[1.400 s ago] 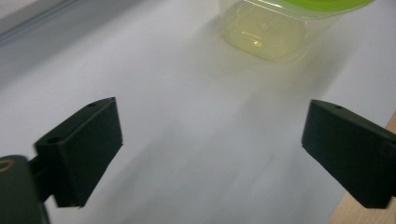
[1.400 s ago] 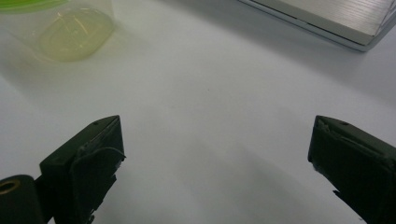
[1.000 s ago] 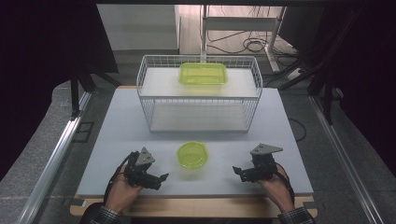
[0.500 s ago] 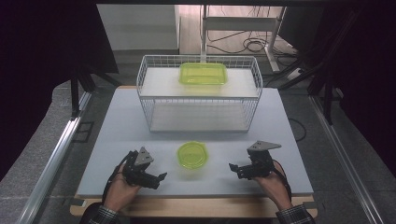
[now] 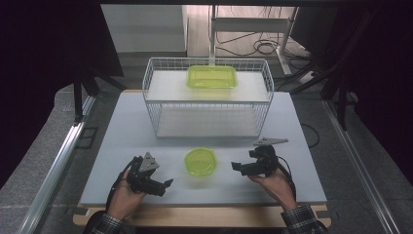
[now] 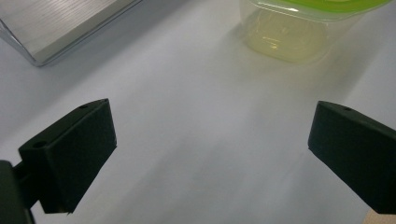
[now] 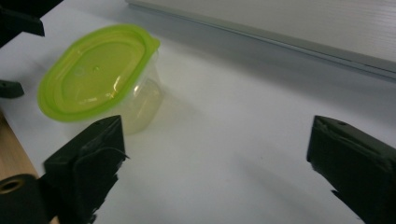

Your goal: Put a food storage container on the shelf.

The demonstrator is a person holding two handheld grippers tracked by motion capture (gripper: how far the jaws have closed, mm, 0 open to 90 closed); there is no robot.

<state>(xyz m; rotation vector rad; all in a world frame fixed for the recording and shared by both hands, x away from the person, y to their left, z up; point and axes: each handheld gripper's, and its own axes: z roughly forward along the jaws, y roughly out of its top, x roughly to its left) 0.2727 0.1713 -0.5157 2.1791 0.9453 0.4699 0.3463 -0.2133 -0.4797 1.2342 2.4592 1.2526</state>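
Note:
A small round clear tub with a lime-green lid (image 5: 200, 161) stands on the white tabletop (image 5: 122, 131) between my two grippers. My left gripper (image 5: 165, 184) rests to its left near the front edge, jaws wide open and empty (image 6: 210, 140); the tub (image 6: 299, 32) is ahead of it. My right gripper (image 5: 236, 166) is just right of the tub, pointing at it. Its jaws (image 7: 215, 158) have just been closing slightly, stand open, and hold nothing; the tub (image 7: 100, 77) lies ahead, off to their left.
A white wire rack (image 5: 146, 92) stands at the back of the table, with a rectangular green-lidded container (image 5: 212, 77) on its upper shelf. A wooden strip (image 5: 204, 217) runs along the table's front edge. Cables trail on the floor behind.
My right gripper has moved left, closer to the round tub, and risen a little. The left gripper and the tub have stayed put.

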